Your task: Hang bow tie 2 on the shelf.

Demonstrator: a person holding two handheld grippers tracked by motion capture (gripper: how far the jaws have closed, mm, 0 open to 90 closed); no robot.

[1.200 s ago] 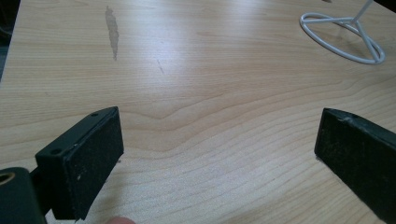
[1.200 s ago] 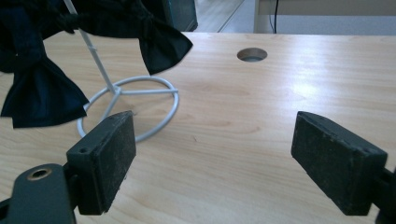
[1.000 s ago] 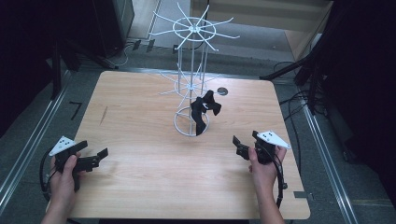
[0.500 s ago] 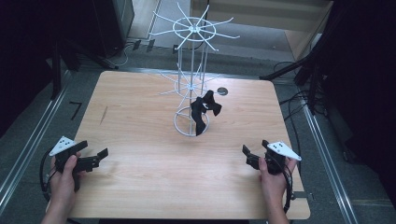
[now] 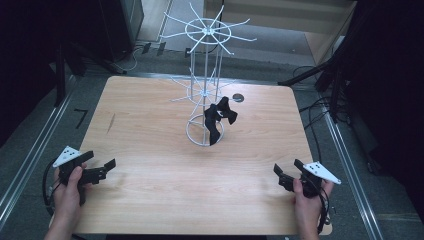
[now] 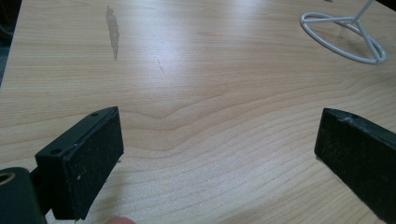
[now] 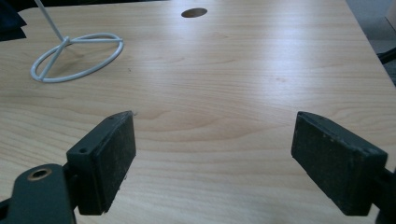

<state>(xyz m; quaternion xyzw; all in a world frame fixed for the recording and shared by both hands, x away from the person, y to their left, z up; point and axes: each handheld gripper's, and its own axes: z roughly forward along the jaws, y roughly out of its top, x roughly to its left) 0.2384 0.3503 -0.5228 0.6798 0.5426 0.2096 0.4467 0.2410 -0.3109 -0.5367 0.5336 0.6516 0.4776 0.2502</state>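
Fingers on both grippers stand wide apart with nothing between them, only bare wood showing in the gap. Beneath everything lies the counter (image 5: 150, 130), a pale wooden top with rounded corners, a dark streak (image 6: 112, 30) toward its left side and a small round hole (image 5: 238, 97) near its far edge. At the middle of it stands a tall white wire rack (image 5: 206, 75), with spokes fanning out at the top and partway down (its ring base rests flat on the wood). A black cloth item (image 5: 218, 117) hangs on the rack low down, draped over the ring base; what it is cannot be made out. The left gripper (image 5: 97, 170) sits at the near left corner, held in the person's left hand (image 5: 67, 192), with its fingers pointing toward the right. The right gripper (image 5: 289, 175) sits at the near right corner in the right hand (image 5: 307, 202), fingers pointing left. Both are well apart from the rack.
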